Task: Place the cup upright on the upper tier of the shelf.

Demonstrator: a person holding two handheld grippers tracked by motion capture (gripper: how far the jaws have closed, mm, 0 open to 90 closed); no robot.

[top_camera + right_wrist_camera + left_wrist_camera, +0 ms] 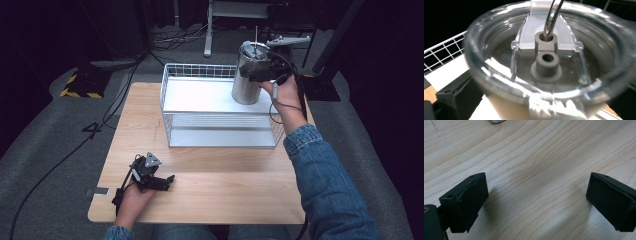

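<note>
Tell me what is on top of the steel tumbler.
The steel tumbler carries a clear lid with a metal straw through its grey port. The lid's glare hides the contents.

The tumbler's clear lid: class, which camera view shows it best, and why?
The right gripper view: the lid is close, with its grey spouts and straw plain. The high view shows it small atop the tumbler; the left gripper view shows bare tabletop.

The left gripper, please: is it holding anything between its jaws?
No, the left gripper rests open with its jaws wide apart over the bare wooden table.
</note>
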